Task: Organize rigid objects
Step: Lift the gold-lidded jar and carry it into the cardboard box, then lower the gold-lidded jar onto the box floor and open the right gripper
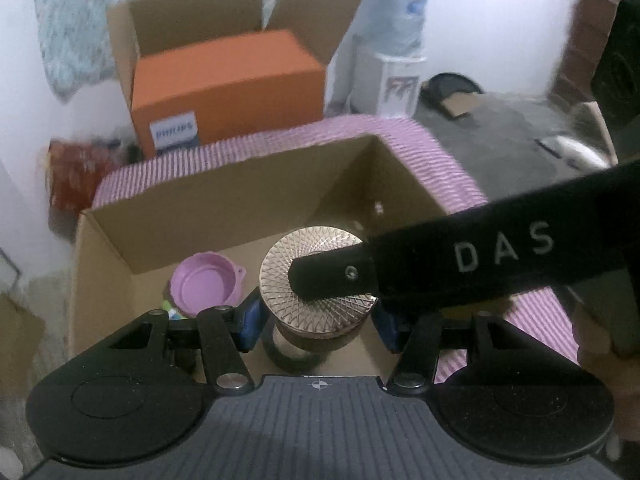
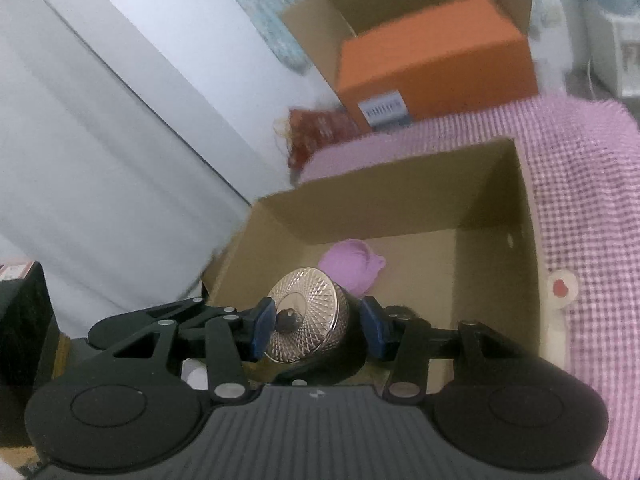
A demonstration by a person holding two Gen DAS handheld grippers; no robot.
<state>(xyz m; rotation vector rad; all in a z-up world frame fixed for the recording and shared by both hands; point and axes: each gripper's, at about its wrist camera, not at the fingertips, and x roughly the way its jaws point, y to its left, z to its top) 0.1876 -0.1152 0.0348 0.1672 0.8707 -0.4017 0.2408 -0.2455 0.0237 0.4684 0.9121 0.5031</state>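
The left gripper (image 1: 318, 320) holds a jar with a patterned metal lid (image 1: 316, 276) inside the cardboard box (image 1: 224, 196). The right gripper (image 2: 318, 330) stands wide around that jar, pads apart from it. A purple bowl (image 1: 204, 284) lies just left.

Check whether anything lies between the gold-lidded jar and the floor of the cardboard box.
Nothing visible blocks it. The jar is already within the cardboard box walls; the purple bowl lies beside it, with bare floor elsewhere. A black bar marked DAS crosses the lid.
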